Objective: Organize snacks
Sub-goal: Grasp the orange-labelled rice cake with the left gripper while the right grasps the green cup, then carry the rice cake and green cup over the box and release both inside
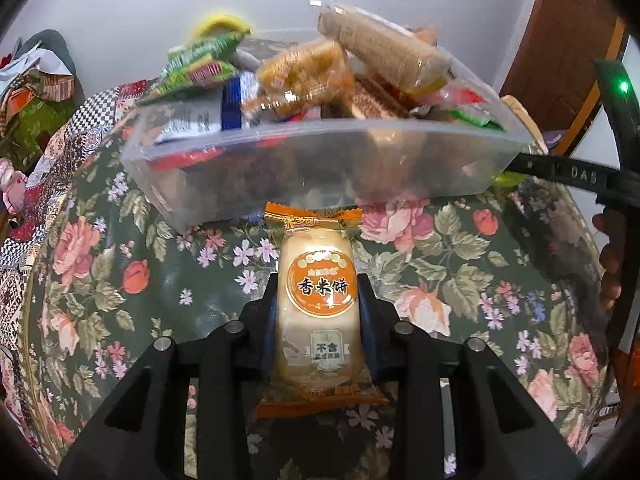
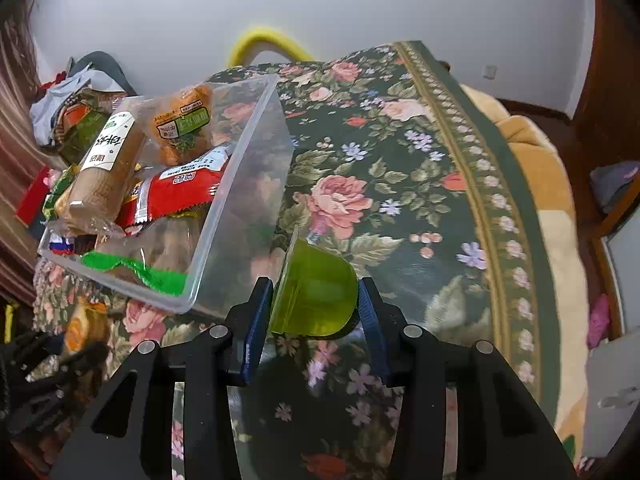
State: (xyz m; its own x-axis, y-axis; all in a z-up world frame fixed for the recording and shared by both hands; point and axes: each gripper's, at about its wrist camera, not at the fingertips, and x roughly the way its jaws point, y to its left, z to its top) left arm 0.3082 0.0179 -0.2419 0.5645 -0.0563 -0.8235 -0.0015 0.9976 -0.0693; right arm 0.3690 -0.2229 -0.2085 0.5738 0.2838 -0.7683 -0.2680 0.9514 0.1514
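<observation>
A clear plastic bin [image 1: 304, 168] full of wrapped snacks stands on the floral cloth; it also shows in the right wrist view [image 2: 240, 184]. My left gripper [image 1: 318, 284] is shut on an orange-wrapped rice cracker pack [image 1: 318, 312], held just in front of the bin's near wall. My right gripper [image 2: 316, 300] is shut on a green jelly cup [image 2: 316, 300] lying on its side between the pads, just right of the bin's near corner. The right gripper's body [image 1: 576, 176] shows at the right of the left wrist view.
A floral tablecloth [image 2: 400, 184] covers the surface; its bordered edge [image 2: 500, 200] runs down the right. A pile of bags and clothes [image 2: 72, 104] lies beyond the bin at the left. A wooden door [image 1: 568, 40] stands at the right.
</observation>
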